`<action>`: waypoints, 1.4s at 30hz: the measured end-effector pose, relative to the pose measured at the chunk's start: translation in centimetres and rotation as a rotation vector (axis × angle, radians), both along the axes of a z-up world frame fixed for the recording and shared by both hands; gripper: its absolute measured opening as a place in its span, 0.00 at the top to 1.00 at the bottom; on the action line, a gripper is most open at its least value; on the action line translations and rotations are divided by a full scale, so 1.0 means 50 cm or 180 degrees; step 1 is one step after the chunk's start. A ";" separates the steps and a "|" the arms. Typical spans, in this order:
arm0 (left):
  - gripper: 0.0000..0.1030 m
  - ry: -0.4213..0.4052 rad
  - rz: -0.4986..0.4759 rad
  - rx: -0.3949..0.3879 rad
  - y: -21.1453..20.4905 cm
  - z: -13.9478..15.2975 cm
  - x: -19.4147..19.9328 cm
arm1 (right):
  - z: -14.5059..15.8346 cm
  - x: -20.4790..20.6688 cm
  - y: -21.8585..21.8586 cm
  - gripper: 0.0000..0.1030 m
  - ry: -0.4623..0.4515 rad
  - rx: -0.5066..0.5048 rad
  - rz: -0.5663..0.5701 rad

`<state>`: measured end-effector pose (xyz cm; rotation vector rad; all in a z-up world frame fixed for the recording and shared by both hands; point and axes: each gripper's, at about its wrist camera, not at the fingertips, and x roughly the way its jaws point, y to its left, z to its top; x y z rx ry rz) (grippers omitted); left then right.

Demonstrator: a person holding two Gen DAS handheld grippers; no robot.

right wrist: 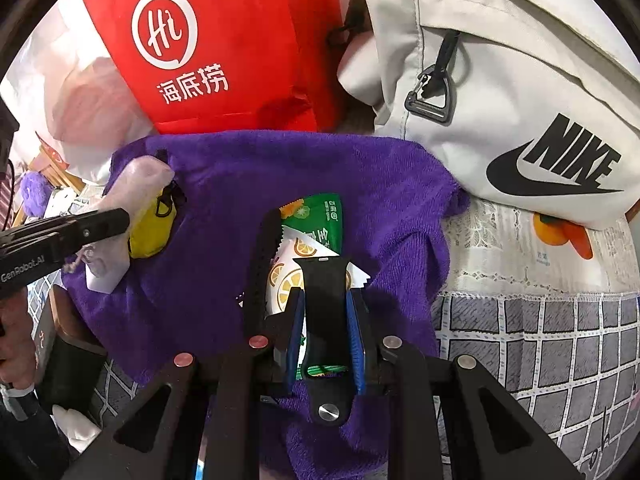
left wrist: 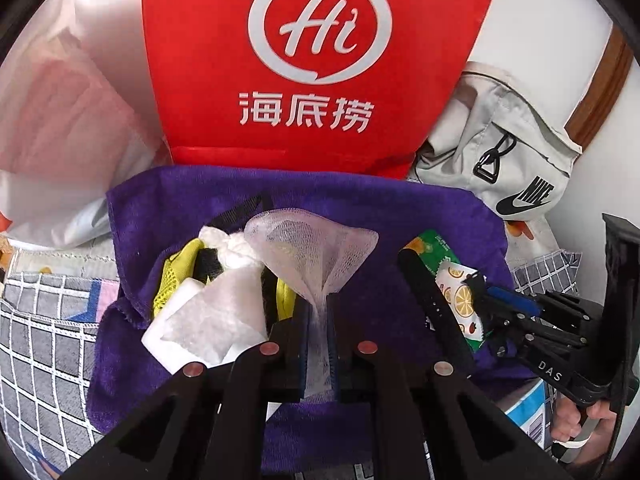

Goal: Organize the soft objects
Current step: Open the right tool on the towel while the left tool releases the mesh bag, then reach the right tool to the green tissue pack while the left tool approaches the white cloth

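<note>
My left gripper (left wrist: 319, 312) is shut on a thin white mesh cloth (left wrist: 312, 240), which fans out above the blue pads. Under it a purple towel (left wrist: 360, 220) lies spread, with a yellow mesh pouch (left wrist: 172, 280) and a white tissue wad (left wrist: 216, 316) on it. My right gripper (right wrist: 324, 300) is shut on a black strap (right wrist: 324, 280) that lies over a green and white lemon-print packet (right wrist: 316, 216) on the purple towel (right wrist: 280, 168). In the right wrist view the left gripper (right wrist: 116, 220) reaches in from the left, beside the yellow pouch (right wrist: 154, 232).
A red paper bag (left wrist: 320, 60) stands behind the towel. A pale Nike bag (right wrist: 520, 100) leans at the right, and a translucent plastic bag (left wrist: 60, 120) sits at the left. Grey grid-patterned cloth (right wrist: 540, 340) covers the surface. A hand (left wrist: 576, 420) grips the right handle.
</note>
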<state>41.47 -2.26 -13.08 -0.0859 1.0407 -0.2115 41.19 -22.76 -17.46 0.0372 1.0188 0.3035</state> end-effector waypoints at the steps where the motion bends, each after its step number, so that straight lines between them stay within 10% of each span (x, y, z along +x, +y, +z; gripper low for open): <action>1: 0.88 0.0013 -0.0010 -0.0007 -0.001 -0.003 0.001 | 0.002 0.000 -0.001 0.79 -0.0014 0.0006 0.0002; 14: 0.39 -0.0028 0.0065 0.0080 0.002 0.017 -0.014 | 0.057 -0.027 0.012 0.51 -0.0223 0.0055 0.0120; 42: 0.39 -0.0472 0.0520 0.0260 0.125 0.149 -0.341 | 0.152 -0.378 0.118 0.50 -0.0418 0.0293 0.0562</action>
